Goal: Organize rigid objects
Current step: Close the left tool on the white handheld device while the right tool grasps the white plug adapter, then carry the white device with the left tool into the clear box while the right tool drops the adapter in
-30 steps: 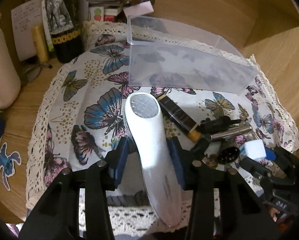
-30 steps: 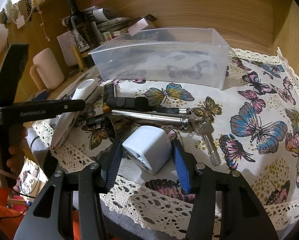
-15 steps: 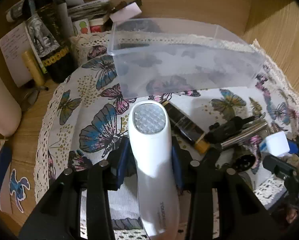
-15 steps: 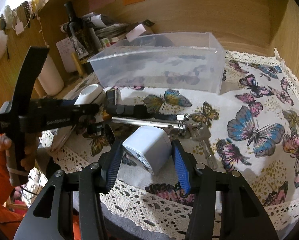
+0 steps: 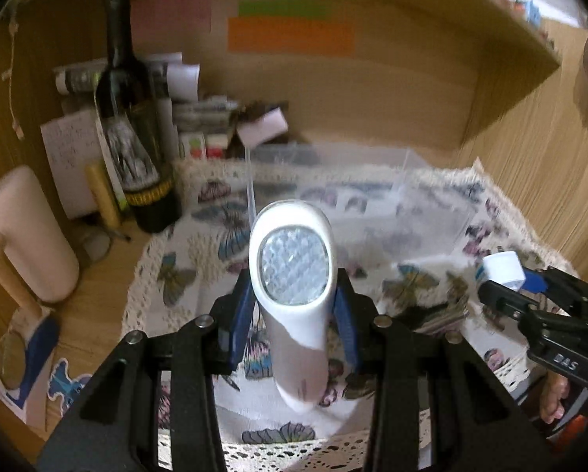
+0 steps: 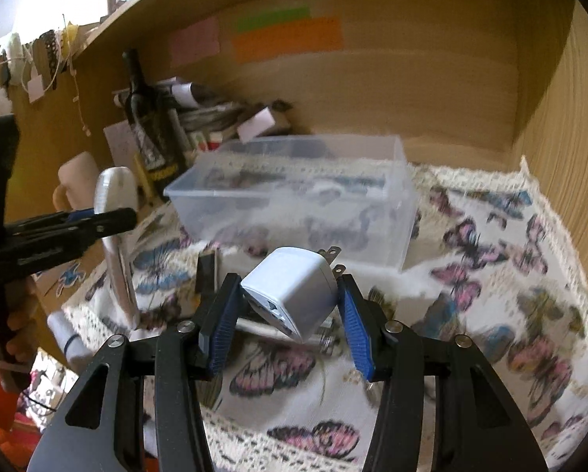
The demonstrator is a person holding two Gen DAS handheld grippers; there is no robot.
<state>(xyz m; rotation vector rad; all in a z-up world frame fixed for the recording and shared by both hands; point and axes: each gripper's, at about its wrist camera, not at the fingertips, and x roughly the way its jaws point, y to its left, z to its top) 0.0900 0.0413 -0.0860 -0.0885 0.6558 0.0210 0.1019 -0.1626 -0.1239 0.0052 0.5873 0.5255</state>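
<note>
My left gripper (image 5: 294,314) is shut on a long white handheld device (image 5: 294,275) with a silvery textured face, held in the air and tilted up. It also shows in the right wrist view (image 6: 115,212). My right gripper (image 6: 286,306) is shut on a white plug adapter (image 6: 290,291) with metal prongs, lifted above the cloth; it shows in the left wrist view (image 5: 502,269). A clear plastic box (image 6: 294,204) stands on the butterfly cloth (image 6: 510,275) beyond both grippers; it also shows in the left wrist view (image 5: 372,196).
A dark bottle (image 5: 136,137), papers and a cream mug (image 5: 30,244) stand at the left. A dark tube (image 6: 207,271) and a metal rod lie on the cloth under the adapter. Wooden walls close the back and right.
Both grippers have lifted their objects off the cloth and tilted upward toward the clear box. The white device and the adapter now hang in the air.
</note>
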